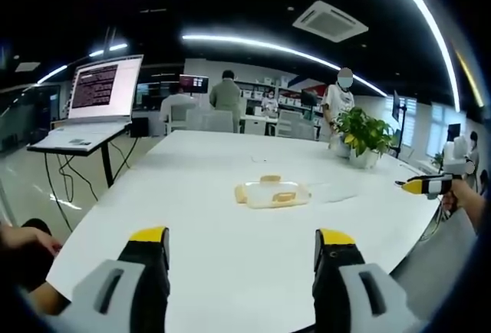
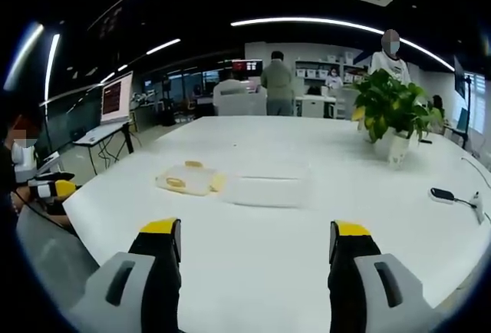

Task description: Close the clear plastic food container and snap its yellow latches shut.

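The clear plastic container with yellow latches sits mid-table on the white table. A flat clear lid lies on the table beside it. In the right gripper view the container is left of the lid. My left gripper hovers open over the near table edge, well short of the container, holding nothing. My right gripper is open too, also apart from the container. The right gripper shows at the table's right side, the left gripper at the far left.
A potted plant stands at the far side of the table. A small black device with a cable lies at the right. A laptop on a stand is off the table's left. People stand at desks behind.
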Available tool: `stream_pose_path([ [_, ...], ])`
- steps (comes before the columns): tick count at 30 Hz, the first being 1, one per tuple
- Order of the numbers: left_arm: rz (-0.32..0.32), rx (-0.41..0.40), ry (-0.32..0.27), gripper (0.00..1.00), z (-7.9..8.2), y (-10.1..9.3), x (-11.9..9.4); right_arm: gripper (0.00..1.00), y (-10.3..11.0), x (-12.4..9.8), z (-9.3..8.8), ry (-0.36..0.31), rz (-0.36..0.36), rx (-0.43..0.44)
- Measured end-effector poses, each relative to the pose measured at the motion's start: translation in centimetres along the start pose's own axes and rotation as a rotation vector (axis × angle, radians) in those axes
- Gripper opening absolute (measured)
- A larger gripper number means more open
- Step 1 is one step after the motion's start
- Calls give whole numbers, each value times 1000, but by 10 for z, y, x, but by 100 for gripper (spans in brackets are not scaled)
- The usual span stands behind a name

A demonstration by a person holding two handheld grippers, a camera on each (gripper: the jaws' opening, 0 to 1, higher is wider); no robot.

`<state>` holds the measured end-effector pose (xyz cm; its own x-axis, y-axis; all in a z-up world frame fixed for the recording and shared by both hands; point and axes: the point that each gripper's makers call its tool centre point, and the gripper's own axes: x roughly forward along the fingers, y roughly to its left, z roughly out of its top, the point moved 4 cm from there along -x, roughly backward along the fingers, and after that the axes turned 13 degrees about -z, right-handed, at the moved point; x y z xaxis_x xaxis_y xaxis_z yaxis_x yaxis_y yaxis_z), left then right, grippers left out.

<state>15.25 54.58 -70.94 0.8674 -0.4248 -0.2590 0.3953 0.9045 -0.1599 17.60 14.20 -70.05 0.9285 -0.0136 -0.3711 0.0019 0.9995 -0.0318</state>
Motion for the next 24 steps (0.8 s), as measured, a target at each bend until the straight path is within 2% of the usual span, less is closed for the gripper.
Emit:
stream_pose_path([
  [20,4,6,21,74,-2,1,1,77,0,0,-2,13,-1,-4],
  [24,7,10,42,74,-5,1,1,77,-1,0,-4,22,-11,-6],
])
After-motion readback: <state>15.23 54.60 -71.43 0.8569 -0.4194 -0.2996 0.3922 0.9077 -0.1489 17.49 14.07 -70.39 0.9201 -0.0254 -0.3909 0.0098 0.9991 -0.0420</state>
